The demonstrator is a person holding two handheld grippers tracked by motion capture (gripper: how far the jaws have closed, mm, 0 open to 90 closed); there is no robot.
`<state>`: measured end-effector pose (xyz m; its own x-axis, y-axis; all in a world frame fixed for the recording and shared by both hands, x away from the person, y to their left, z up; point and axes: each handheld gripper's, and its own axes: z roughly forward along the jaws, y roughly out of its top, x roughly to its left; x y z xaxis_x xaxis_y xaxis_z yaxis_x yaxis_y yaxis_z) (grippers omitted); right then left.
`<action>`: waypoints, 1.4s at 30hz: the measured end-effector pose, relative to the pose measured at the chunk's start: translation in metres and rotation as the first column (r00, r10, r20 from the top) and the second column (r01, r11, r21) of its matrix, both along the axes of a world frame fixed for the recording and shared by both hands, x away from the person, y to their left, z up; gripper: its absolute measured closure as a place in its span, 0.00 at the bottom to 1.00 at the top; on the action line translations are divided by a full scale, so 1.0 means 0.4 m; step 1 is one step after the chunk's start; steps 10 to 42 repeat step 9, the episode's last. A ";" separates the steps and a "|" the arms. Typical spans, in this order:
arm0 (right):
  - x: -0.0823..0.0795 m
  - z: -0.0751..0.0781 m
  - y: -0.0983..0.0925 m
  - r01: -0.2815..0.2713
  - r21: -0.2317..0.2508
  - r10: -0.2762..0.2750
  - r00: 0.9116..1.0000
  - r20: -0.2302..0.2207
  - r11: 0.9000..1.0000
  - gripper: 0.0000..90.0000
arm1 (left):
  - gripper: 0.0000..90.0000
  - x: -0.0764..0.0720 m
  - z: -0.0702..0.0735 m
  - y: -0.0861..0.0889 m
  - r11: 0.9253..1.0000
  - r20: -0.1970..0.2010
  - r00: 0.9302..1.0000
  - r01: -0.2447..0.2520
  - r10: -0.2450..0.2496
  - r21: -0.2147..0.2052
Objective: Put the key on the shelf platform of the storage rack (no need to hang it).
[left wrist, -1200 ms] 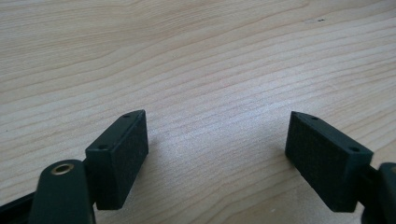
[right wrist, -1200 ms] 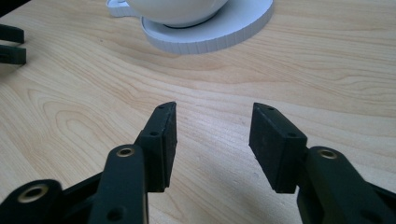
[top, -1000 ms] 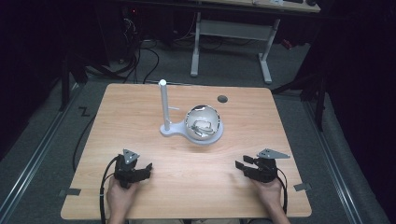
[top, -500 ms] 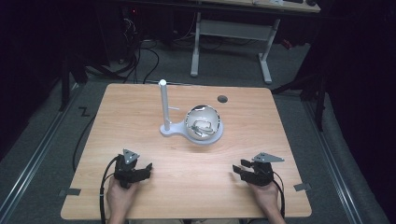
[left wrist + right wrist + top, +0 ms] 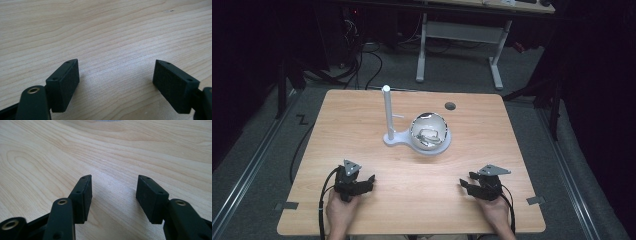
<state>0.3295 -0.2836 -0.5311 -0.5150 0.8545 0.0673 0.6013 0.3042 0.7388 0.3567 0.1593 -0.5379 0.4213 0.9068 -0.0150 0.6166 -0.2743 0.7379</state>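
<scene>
- The left claw rests on the wooden counter at about 7 o'clock of the counter's middle, held in the person's left hand, its tips pointing toward 2 o'clock.
- In the left gripper view its jaws stand wide apart, with bare wood grain between them and nothing gripped.
- The right claw sits at about 5 o'clock of the counter's middle, held in the right hand, tips pointing toward 10 o'clock.
- Its jaws have just been opening; in the right gripper view they stand wide with only bare wood between them.
- The nearest things are a shiny bowl and a white stand, both near the counter's middle and well apart from either claw.
- The bowl sits on the stand's round base; the upright post rises at the bowl's 9 o'clock, just beside it.
- From the left claw the bowl lies toward 1 o'clock; from the right claw, toward 11 o'clock.
- Something pale lies inside the bowl, too small to tell what.
- A dark round hole marks the counter at the bowl's 1 o'clock.
</scene>
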 end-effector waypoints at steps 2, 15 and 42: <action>-0.005 0.000 0.011 -0.008 -0.045 0.009 1.000 0.017 0.999 0.50 | 0.24 0.000 0.000 0.000 1.000 0.000 1.000 0.000 0.000 0.000; -0.007 -0.001 0.020 -0.022 -0.084 0.025 0.999 0.033 0.996 0.49 | 0.24 0.000 0.000 0.001 1.000 -0.001 1.000 0.001 -0.001 -0.001; -0.007 -0.001 0.020 -0.022 -0.084 0.025 0.999 0.033 0.996 0.49 | 0.24 0.000 0.000 0.001 1.000 -0.001 1.000 0.001 -0.001 -0.001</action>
